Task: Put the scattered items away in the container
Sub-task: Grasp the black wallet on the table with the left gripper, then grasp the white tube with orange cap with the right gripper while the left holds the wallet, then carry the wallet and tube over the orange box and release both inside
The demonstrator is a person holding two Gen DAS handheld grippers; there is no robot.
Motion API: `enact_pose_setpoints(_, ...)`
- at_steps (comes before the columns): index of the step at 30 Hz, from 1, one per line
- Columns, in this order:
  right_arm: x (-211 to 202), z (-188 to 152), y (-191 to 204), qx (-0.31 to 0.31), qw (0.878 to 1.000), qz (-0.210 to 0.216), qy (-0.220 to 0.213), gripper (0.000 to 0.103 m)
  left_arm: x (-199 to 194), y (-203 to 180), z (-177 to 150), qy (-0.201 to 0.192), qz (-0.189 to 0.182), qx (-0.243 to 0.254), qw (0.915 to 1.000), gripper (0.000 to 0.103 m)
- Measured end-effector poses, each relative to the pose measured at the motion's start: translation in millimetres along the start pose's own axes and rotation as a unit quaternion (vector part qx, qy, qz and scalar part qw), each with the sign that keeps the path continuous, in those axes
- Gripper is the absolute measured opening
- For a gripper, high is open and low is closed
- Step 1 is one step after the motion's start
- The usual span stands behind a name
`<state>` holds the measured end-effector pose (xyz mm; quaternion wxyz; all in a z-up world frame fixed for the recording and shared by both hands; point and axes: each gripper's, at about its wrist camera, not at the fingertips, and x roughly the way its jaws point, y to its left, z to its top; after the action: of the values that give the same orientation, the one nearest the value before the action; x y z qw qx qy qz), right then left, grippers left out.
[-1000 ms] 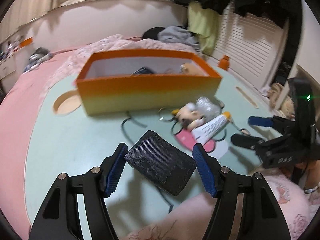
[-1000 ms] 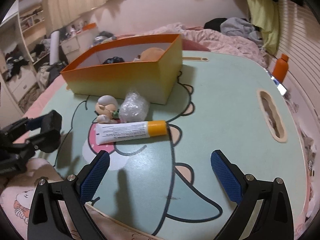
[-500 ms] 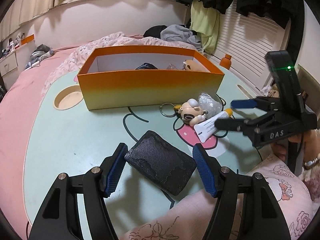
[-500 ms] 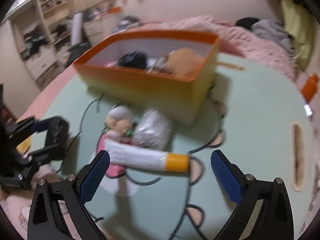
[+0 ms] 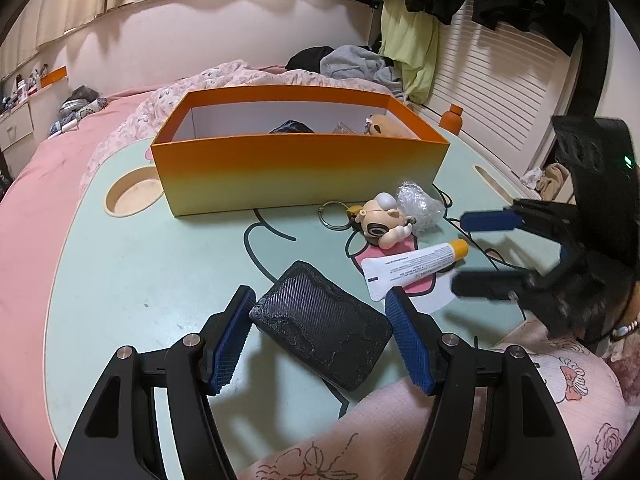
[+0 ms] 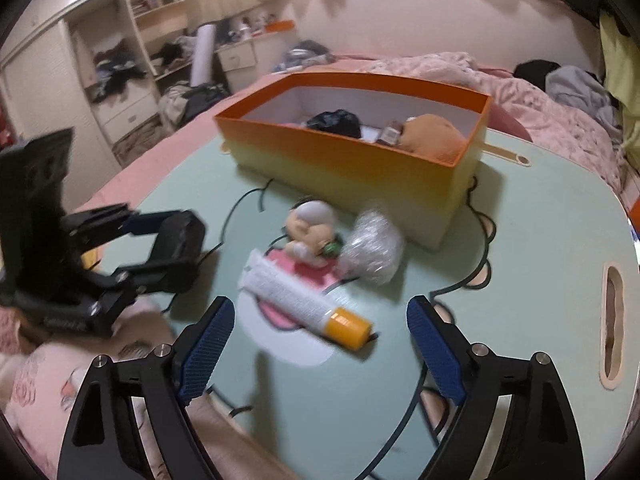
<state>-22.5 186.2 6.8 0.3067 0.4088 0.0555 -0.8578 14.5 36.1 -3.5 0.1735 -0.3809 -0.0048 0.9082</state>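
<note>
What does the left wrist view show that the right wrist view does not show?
Only the left wrist view shows the black wallet clearly, between the pads of the left hand-held gripper, and a key ring beside the doll. Only the right wrist view shows the open right hand-held gripper from behind, above the tube, and the shelves at the wall. Both show the orange box, the doll, the plastic wrap and the tube on the green table.
</note>
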Motion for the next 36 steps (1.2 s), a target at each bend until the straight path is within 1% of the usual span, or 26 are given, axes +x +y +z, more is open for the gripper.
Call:
enact_pose_setpoints(3,9,5,6,-0.019,1.0,0.0,0.015,0.077,0,0,0,0.0,0.0,0.0,1.0,0.068)
enact_pose_setpoints(4,14,4,9,-0.031,0.999,0.002,0.028,0.075,0,0,0,0.0,0.0,0.0,1.0,0.068)
enact_pose_setpoints(6,17,3,15,-0.052,0.998,-0.001,0.031,0.073,0,0,0,0.0,-0.001,-0.001,1.0,0.068)
enact_pose_setpoints(7,16,2,20,-0.064,0.997,-0.002,0.031,0.066,0,0,0,0.001,0.0,-0.001,1.0,0.068)
enact_pose_setpoints(8,15,1,23,-0.072,0.997,-0.003,0.03,0.056,0,0,0,0.001,0.0,-0.001,1.0,0.068)
enact_pose_setpoints(9,13,0,27,-0.079,0.996,-0.003,0.029,0.029,0,0,0,0.0,0.0,-0.001,1.0,0.068)
enact_pose_setpoints(10,12,-3,31,-0.085,0.996,0.009,0.031,0.019,0,0,0,0.0,-0.001,-0.001,1.0,0.068)
enact_pose_setpoints(13,8,-10,39,-0.086,0.996,0.003,0.023,0.018,0,1,0,-0.001,0.0,-0.001,1.0,0.068)
enact_pose_setpoints(16,3,-13,36,-0.06,0.998,0.012,0.019,0.018,-1,1,0,-0.005,0.001,0.0,1.0,0.068)
enact_pose_setpoints(20,-19,-14,35,-0.031,0.998,0.049,-0.018,0.018,-4,0,1,-0.015,0.006,0.0,0.9999,0.068)
enact_pose_setpoints(23,-37,-7,36,-0.013,0.997,0.065,-0.049,0.018,-10,1,7,-0.023,0.003,-0.002,0.9997,0.068)
enact_pose_setpoints(27,-52,8,33,0.003,0.994,0.069,-0.081,0.018,-19,4,21,-0.04,-0.023,-0.018,0.9988,0.068)
enact_pose_setpoints(30,-63,22,29,0.018,0.992,0.071,-0.106,0.018,-24,3,37,-0.058,-0.016,-0.008,0.9982,0.068)
enact_pose_setpoints(33,-65,36,24,0.021,0.991,0.055,-0.118,0.018,-25,3,57,-0.076,-0.003,0.003,0.9971,0.068)
enact_pose_setpoints(36,-64,51,15,0.032,0.99,0.039,-0.13,0.018,-18,6,81,-0.083,0.006,0.005,0.9965,0.068)
